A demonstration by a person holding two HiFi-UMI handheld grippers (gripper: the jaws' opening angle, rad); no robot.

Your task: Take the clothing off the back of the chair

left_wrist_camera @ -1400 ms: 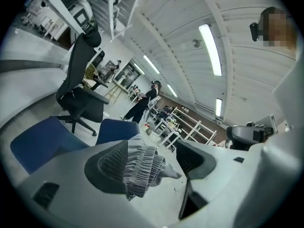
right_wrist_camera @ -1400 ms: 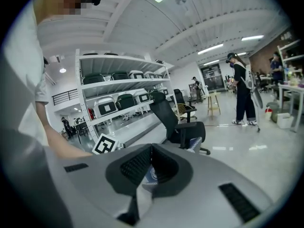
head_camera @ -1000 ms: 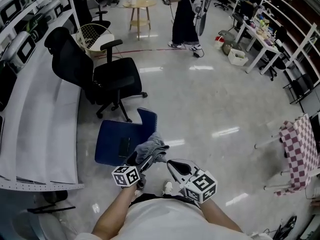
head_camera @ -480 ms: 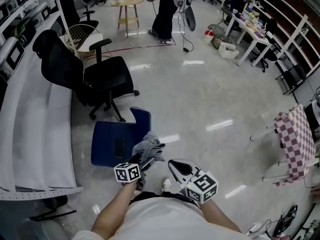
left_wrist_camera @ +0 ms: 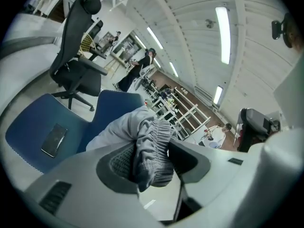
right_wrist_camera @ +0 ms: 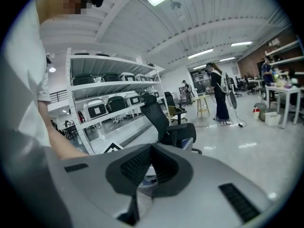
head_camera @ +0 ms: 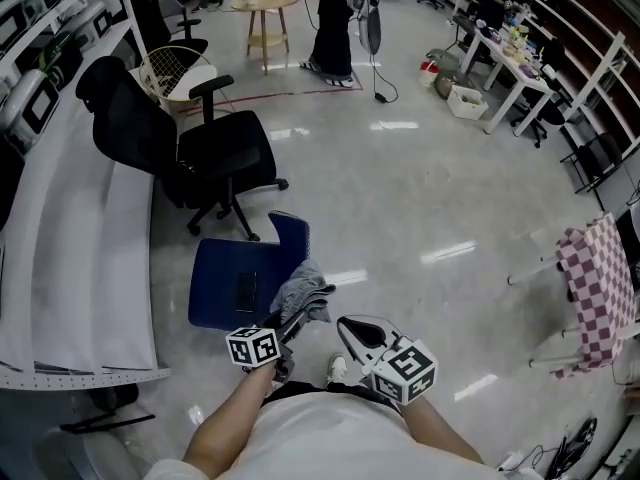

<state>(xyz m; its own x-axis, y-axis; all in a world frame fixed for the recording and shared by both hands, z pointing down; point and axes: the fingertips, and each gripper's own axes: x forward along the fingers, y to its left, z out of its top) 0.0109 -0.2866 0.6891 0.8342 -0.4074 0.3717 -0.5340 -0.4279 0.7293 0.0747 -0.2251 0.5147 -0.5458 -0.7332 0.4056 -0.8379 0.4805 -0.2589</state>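
A grey garment (head_camera: pixel 303 293) hangs over the back of a blue chair (head_camera: pixel 225 268) just in front of me. My left gripper (head_camera: pixel 293 320) reaches into its lower edge. In the left gripper view the ribbed hem of the garment (left_wrist_camera: pixel 151 148) fills the gap of the left gripper (left_wrist_camera: pixel 154 148). Its jaws have just been closing, and the pads now press on the cloth from both sides. My right gripper (head_camera: pixel 352 326) hovers beside it to the right, apart from the garment. The right gripper (right_wrist_camera: pixel 152 148) has its tips together and holds nothing.
A phone (head_camera: pixel 246 290) lies on the blue seat. A black office chair (head_camera: pixel 215 153) stands beyond it, beside a long white bench (head_camera: pixel 90 248) at left. A person (head_camera: pixel 335 18) stands far off near a wooden stool (head_camera: pixel 265 13). A checkered cloth (head_camera: pixel 600 278) hangs at right.
My left gripper has edged forward and down onto the garment's hem. The right gripper has stayed where it was. The far person has shifted a little.
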